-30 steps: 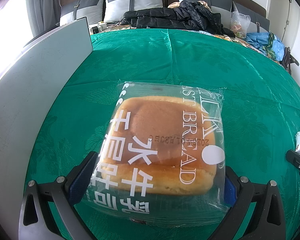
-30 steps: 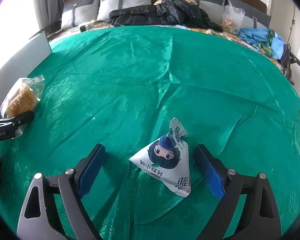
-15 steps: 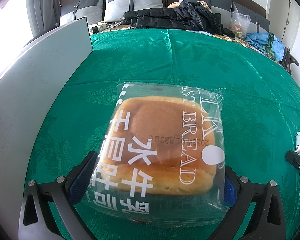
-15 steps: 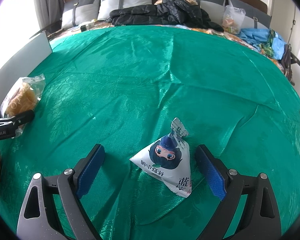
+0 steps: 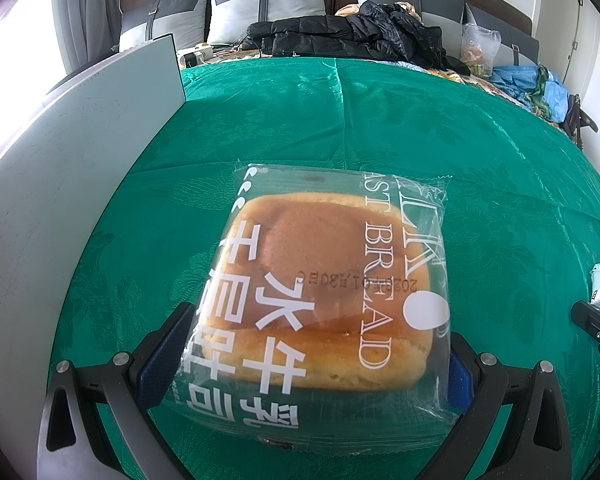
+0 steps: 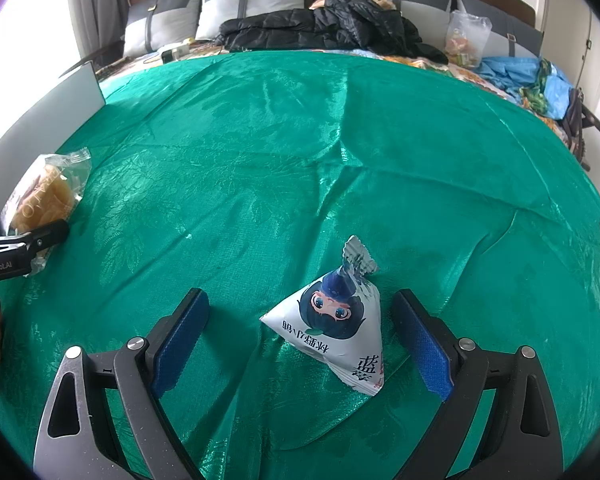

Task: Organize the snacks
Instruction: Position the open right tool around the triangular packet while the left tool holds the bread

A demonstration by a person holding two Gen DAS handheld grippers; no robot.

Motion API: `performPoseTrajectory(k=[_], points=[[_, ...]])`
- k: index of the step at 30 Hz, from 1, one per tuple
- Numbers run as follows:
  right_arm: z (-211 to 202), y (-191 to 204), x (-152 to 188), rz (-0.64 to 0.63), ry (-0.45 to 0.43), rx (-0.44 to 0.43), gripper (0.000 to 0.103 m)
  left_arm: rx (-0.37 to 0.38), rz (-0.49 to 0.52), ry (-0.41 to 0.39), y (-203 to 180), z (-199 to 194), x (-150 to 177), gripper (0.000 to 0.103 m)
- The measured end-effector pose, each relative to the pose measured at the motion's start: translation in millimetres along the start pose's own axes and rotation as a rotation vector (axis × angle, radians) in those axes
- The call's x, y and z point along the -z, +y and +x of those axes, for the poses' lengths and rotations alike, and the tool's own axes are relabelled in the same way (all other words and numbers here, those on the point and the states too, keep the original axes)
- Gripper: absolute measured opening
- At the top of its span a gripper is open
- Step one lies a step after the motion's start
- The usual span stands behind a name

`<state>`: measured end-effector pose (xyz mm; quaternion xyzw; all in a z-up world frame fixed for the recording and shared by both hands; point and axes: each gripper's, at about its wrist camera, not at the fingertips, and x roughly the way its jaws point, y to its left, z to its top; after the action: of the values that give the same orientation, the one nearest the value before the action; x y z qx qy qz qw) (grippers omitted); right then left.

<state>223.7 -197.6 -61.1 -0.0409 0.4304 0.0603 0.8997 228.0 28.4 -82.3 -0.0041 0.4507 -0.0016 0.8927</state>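
Nothing is seen to have moved since the earlier frames. The bread pack point(image 5: 324, 300) is held clamped between the pads of the left tongs point(image 5: 312, 360), just above the green cloth point(image 5: 380, 120) and beside a grey board point(image 5: 60, 180). The right tongs point(image 6: 300, 336) are held open around the triangular pouch point(image 6: 336, 328), which is stood on the cloth nearer the right pad, neither pad being pressed against it.
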Motion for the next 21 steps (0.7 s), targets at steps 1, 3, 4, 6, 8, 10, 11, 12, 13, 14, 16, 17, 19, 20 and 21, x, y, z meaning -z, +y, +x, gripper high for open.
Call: performPoseTrajectory(k=[1,3,4,6,8,10,11,12,13,14,16,17,19,20,21], points=[[-0.2,-0.1,0.1,0.000,0.000,0.000,0.095,0.000,0.000,0.000,0.0,0.0,0.0,0.103],[-0.1,0.1,-0.1,0.000,0.000,0.000,0.095,0.000,0.000,0.000,0.0,0.0,0.0,0.103],[-0.2,0.0,0.0,0.000,0.000,0.000,0.095,0.000,0.000,0.000,0.0,0.0,-0.1,0.103],[-0.1,0.1,-0.1,0.000,0.001,0.000,0.095,0.000,0.000,0.000,0.1,0.0,-0.1,0.103],[-0.2,0.1,-0.2,0.000,0.001,0.001,0.095,0.000,0.000,0.000,0.1,0.0,-0.1,0.103],[-0.3,0.1,-0.1,0.000,0.001,0.001,0.095,0.000,0.000,0.000,0.1,0.0,-0.1,0.103],[-0.2,0.1,-0.2,0.000,0.001,0.001,0.096,0.000,0.000,0.000,0.1,0.0,-0.1,0.103],[-0.2,0.2,-0.2,0.000,0.002,0.001,0.096,0.000,0.000,0.000,0.1,0.0,-0.1,0.103],[-0.3,0.1,-0.2,0.000,0.002,0.001,0.096,0.000,0.000,0.000,0.1,0.0,-0.1,0.103],[-0.3,0.2,-0.3,0.000,0.002,0.001,0.096,0.000,0.000,0.000,0.1,0.0,-0.1,0.103],[-0.5,0.1,-0.3,0.000,0.002,0.001,0.096,0.000,0.000,0.000,0.1,0.0,-0.1,0.103],[-0.3,0.2,-0.4,0.000,0.003,0.002,0.096,0.000,0.000,0.000,0.1,0.0,-0.1,0.103],[-0.8,-0.5,-0.4,0.002,0.002,-0.003,0.096,0.000,0.000,0.000,0.1,0.0,-0.1,0.103],[-2.6,-2.0,0.3,-0.001,-0.002,-0.020,0.095,-0.001,0.000,0.000,0.1,0.0,-0.1,0.103],[-6.4,-5.4,1.7,0.005,-0.005,-0.066,0.094,0.000,0.000,0.000,0.2,0.1,-0.1,0.103]])
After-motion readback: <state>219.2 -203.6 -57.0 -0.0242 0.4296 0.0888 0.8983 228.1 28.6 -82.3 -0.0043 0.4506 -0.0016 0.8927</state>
